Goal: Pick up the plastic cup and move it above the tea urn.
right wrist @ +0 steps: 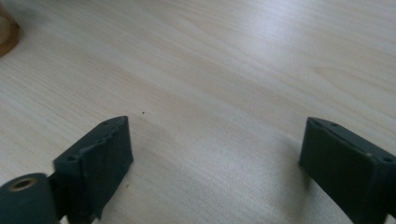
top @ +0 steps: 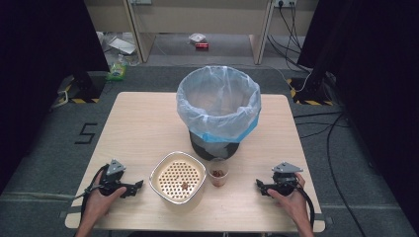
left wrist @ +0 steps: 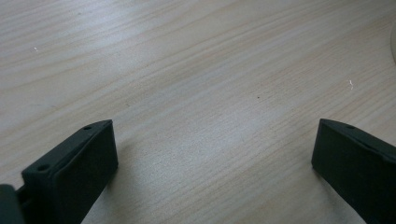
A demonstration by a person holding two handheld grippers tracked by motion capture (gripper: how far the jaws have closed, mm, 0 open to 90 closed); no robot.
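A bin (top: 218,106) lined with a translucent white and blue bag stands at the table's middle. In front of it sits a cream square container (top: 178,177) with a perforated insert and a brown bit on it. A small clear cup (top: 218,172) with brown pieces stands just right of the container. My left gripper (top: 136,188) rests on the table left of the container, open, with bare wood between its jaws (left wrist: 215,129). My right gripper (top: 260,187) lies right of the cup, also open over bare wood (right wrist: 217,126).
The wooden table (top: 143,123) has free room at its left, right and front. The container's pale edge (left wrist: 393,42) shows at the right border of the left gripper view. A brownish rounded edge (right wrist: 7,28) sits at the top left of the right gripper view. Cables and clutter lie on the floor beyond.
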